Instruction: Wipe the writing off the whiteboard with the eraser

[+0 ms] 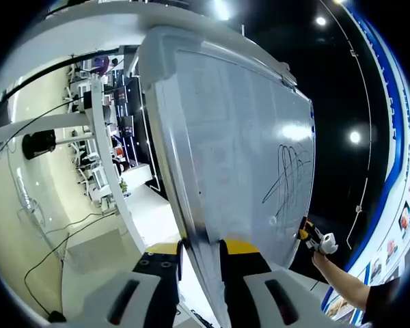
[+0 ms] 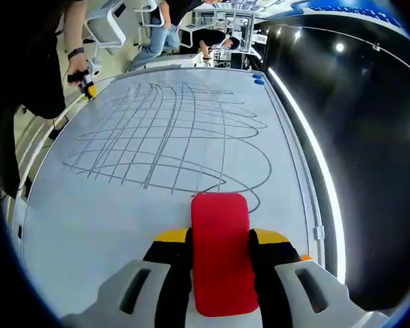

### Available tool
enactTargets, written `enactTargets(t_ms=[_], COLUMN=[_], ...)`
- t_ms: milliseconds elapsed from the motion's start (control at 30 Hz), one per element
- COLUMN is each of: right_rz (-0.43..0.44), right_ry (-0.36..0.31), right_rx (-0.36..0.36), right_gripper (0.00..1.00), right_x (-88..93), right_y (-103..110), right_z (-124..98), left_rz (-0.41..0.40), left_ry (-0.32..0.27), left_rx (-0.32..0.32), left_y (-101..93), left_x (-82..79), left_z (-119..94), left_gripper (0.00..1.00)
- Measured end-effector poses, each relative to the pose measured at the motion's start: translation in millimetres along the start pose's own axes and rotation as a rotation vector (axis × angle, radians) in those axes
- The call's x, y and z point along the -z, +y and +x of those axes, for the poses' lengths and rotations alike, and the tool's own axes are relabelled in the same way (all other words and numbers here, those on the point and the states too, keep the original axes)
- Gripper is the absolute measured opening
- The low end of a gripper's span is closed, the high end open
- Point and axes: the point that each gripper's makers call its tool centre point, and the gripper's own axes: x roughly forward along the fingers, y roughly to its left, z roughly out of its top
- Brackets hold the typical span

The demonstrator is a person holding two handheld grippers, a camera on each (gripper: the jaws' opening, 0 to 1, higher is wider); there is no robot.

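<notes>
One whiteboard [image 2: 123, 205] lying across both views, one red eraser [image 2: 220, 253] sitting at 6 o'clock in the right gripper view, two blue magnets [image 2: 259, 80] showing at 12 o'clock, two people [image 2: 165, 27] standing beyond the board's far edge

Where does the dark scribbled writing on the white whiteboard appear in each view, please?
Left gripper view: dark scribbled writing right of centre, on the steeply foreshortened board.
Right gripper view: writing across the upper middle, beyond the red rectangular eraser.
Shared landmark: the white whiteboard.
</notes>
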Motion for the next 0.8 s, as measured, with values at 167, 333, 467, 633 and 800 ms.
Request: enactTargets(t_ms=[167,333,467,633,800], right_rz=[0.17,0.109,0.065,0.05,0.051], right_ry=[0.003,-0.014,-0.028,-0.056,-0.078], right_rx=[0.119,0.082,0.053,0.035,0.04], right_gripper=[0.35,0.35,0.35,0.35,0.35], right_x=[10.8,3.5,-0.2,0.6,6.0], right_y=[-37.6,-25.4,-17.4,-4.6,5.3], right_z=[-6.6,-2.2,0.5,-0.6,-4.7], left_rz=[-0.002,-0.005,-0.005,-0.003,-0.006], left_ry=[0.0,-0.008,-0.008,-0.009,-0.013], left_rx=[0.007,0.005,0.004,0.001,0.003], left_y=[-0.2,0.4,0.1,0.2,-0.1], left_x=[-0.7,-0.8,-0.5,-0.4,0.5], left_z=[0.2,0.5,1.1,1.4,1.2], left_gripper=[0.25,0.25,0.25,0.25,0.25])
